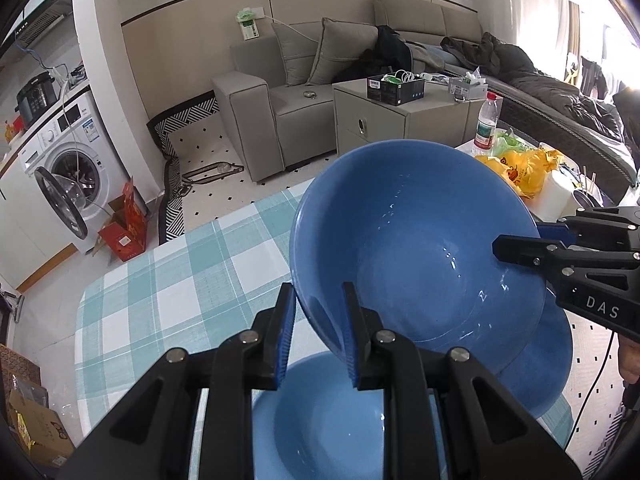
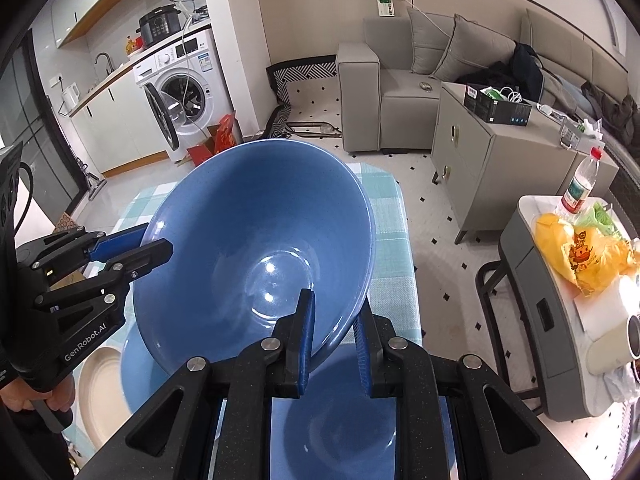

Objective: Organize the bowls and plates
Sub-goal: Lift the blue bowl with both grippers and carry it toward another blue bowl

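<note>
Bowl (image 1: 416,240), blue, tilts mouth toward both cameras, rim pinched by left hand-held gripper (image 1: 316,320) and right hand-held gripper (image 2: 334,328).

Large blue bowl (image 1: 416,240) tilted at centre frame, left gripper (image 1: 318,332) clamped on its lower rim, right gripper (image 1: 520,246) gripping right rim, checked tablecloth (image 1: 180,280) below left.

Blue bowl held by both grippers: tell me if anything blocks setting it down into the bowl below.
Nothing visible does. The blue bowl hangs tilted, clamped at opposite rims by the left gripper and right gripper. The lower bowl beneath looks empty.
</note>
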Demonstrator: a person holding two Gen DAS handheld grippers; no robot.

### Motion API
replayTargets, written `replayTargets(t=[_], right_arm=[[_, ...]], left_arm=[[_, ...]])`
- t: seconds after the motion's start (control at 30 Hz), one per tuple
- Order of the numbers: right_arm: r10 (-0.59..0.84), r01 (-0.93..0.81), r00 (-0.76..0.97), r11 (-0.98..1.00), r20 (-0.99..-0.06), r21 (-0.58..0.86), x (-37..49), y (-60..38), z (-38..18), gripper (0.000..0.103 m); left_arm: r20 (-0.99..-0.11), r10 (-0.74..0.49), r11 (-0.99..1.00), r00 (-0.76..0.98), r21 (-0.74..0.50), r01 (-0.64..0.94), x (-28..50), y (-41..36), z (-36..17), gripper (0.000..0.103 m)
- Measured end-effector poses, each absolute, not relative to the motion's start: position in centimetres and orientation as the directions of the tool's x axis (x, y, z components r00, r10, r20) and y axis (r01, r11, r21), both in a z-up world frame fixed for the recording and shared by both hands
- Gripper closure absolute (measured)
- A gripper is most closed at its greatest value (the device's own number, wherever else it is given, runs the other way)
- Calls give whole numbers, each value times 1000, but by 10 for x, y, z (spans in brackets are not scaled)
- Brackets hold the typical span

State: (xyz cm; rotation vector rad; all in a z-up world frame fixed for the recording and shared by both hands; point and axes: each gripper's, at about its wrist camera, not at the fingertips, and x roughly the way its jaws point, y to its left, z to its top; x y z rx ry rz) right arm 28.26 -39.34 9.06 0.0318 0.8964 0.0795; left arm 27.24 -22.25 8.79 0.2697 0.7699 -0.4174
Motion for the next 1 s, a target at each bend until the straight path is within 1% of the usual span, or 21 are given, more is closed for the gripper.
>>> replayTargets(t=[0.6, 1.0], right_arm=[[86, -96, 636, 995, -767, 31, 243, -365, 114, 84], [114, -138, 623, 990, -774, 35, 230, -343, 105, 84]], left_arm=[[-698, -248, 890, 672, 110, 442, 231, -202, 103, 83], [-700, -222, 905, 678, 111, 411, 211, -179, 94, 83]])
